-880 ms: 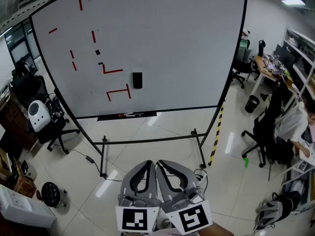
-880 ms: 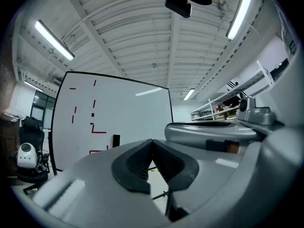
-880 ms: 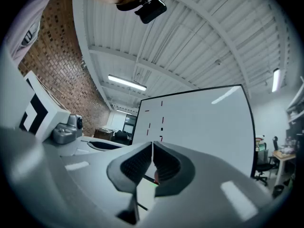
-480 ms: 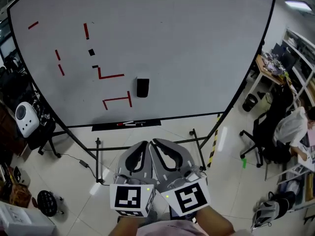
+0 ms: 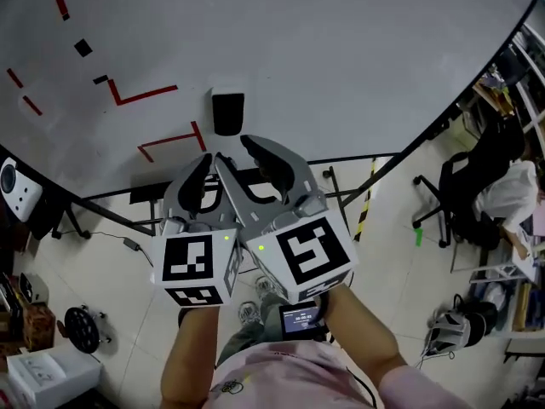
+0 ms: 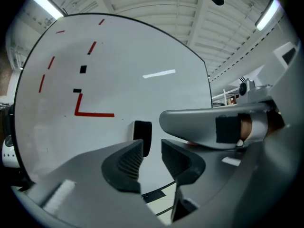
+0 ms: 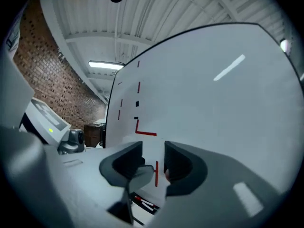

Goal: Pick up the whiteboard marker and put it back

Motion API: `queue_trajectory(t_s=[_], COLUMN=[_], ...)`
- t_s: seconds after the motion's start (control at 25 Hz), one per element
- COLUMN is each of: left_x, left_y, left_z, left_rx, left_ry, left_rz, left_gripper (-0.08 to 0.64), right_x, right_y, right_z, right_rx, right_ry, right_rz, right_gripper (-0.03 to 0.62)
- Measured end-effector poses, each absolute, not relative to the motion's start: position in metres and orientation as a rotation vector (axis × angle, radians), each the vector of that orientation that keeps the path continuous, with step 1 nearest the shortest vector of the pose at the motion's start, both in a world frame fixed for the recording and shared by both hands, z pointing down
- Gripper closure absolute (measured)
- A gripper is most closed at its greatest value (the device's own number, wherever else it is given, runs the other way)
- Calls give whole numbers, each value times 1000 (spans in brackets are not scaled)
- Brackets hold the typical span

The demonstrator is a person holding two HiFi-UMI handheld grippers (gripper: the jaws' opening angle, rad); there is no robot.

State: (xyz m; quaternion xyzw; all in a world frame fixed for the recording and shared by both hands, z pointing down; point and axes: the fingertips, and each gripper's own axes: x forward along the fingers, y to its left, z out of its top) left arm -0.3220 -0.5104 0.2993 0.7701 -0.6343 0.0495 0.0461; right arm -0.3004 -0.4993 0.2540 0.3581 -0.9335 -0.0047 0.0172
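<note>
- At the left of the head view, the whiteboard [image 5: 341, 58] carries a few red lines [image 5: 145, 95]. It fills most of the picture because the person stands close and faces it.
- Under the board's lower edge runs a dark tray [image 6: 153, 194]. The head view hides most of it behind the grippers.
- The markers [image 7: 142, 202] lie in this tray, one red and one pale. They show only in the right gripper view, low between and below its jaws. I cannot tell which one the task means. The tray is likely their resting place, so they stay at hand for writing.
- The left gripper [image 6: 151, 161] points at the board, a little downward. Its jaws are slightly spread and nothing is between them; only the far eraser shows through the gap.
- The eraser [image 5: 227, 112], black, sits on the board just above the grippers, probably held by a magnet.
- The right gripper [image 7: 153, 161] is level and pressed close beside the left one, so their tips nearly cross. Its jaws are also a little spread and grip nothing. The grey tip in front of them belongs to the left gripper.
- I judge that the small gap suits a thin marker, and that both grippers are held together as a neutral pose on the approach. The pick-up is not yet begun; one gripper must go lower to reach the tray.
- At the right, a chair [image 5: 460, 198] stands well apart from the board.
</note>
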Motion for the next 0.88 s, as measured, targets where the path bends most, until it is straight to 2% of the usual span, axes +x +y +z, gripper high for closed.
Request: queue_trajectory(t_s=[0.04, 0.12, 0.28, 0.64, 0.68, 0.76, 0.88], left_x=[-326, -333, -344, -349, -350, -350, -347], left_y=[-525, -552, -595, -626, -626, -625, -623], left_z=[306, 316, 335, 351, 351, 351, 341], left_rx=[2336, 2317, 2306, 2357, 2358, 2362, 2386], left_ry=[-1936, -1937, -1929, -1883, -1894, -1888, -1891], left_rz=[172, 198, 246, 171, 175, 173, 158], left_gripper=[397, 334, 268, 249, 263, 313, 314], right_x=[-304, -312, -323, -343, -346, -350, -349], right_y=[-515, -545, -591, -618, -618, -616, -612], right_z=[260, 270, 293, 317, 319, 318, 307], right_rx=[1092, 1055, 1036, 934, 900, 864, 882], right_ry=[-2904, -2899, -2846, -2783, -2785, -2794, -2818], right_rz=[16, 32, 86, 107, 101, 102, 94], right_gripper=[436, 376, 314, 321, 370, 373, 373])
